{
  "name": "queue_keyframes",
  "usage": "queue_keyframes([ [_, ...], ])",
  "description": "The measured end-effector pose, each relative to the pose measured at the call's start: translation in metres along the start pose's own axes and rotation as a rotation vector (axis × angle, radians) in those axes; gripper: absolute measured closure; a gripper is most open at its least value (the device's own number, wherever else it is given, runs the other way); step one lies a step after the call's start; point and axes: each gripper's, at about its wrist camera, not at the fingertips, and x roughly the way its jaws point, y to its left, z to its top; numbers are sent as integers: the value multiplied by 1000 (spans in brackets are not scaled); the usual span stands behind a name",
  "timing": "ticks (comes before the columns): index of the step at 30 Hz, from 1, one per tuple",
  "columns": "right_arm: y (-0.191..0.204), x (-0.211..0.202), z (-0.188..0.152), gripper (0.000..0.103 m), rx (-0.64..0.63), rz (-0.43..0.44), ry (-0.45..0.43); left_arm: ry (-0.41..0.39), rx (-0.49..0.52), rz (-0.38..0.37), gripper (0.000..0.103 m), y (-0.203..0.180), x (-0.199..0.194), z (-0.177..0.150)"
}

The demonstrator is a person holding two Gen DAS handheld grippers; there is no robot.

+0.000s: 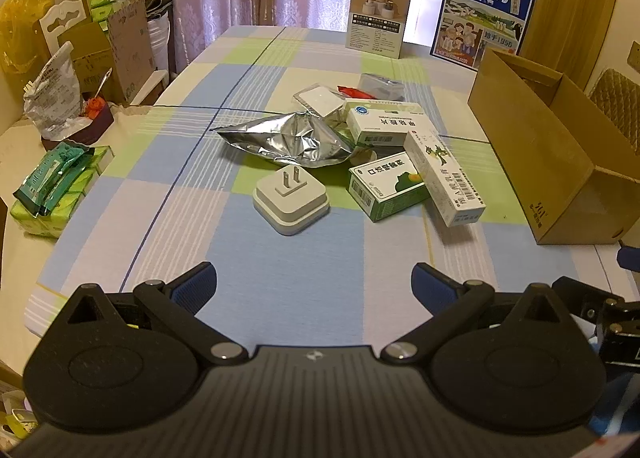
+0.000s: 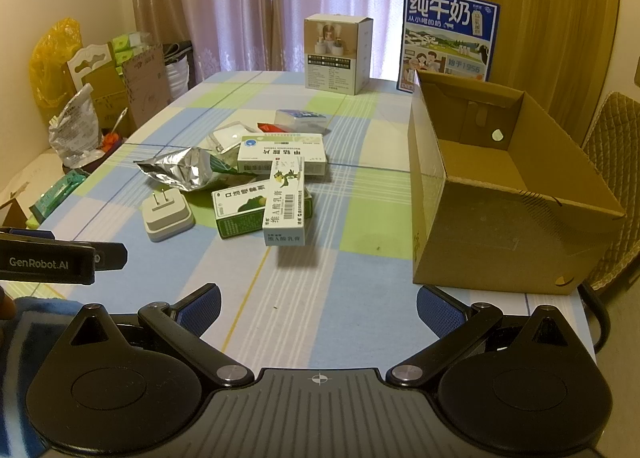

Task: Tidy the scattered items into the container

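On the counter (image 2: 360, 270), nothing is tidied yet: the cardboard box (image 2: 500, 194) looks empty, while the plug adapter (image 1: 291, 200), foil pouch (image 1: 288, 140) and medicine cartons (image 2: 264, 194) lie heaped just left of it. Both the left gripper (image 1: 314, 286) and right gripper (image 2: 318, 310) hover with fingers apart, holding nothing.

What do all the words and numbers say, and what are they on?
"纯牛奶": blue milk carton.
"GenRobot.AI": left gripper's body, seen from the right wrist.
"维A酸乳膏": long white box.
"口洁喷雾剂", uncertain: green box.
The white medicine box, tall beige box and cardboard box have print too small or blurred.
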Motion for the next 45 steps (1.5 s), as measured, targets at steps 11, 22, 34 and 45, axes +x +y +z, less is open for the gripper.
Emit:
queue_keyframes([
  [11,-11,2,-1,2,28,-3,19,-1,-31,-18,1,5,0,0],
  [22,-11,4,22,2,76,53,34,28,-74,-137,1,21,4,11],
  [34,4,46,53,2,17,69,13,-48,116,-141,1,48,35,46],
  [45,6,89,60,15,-3,85,32,-11,362,-202,4,42,90,50],
])
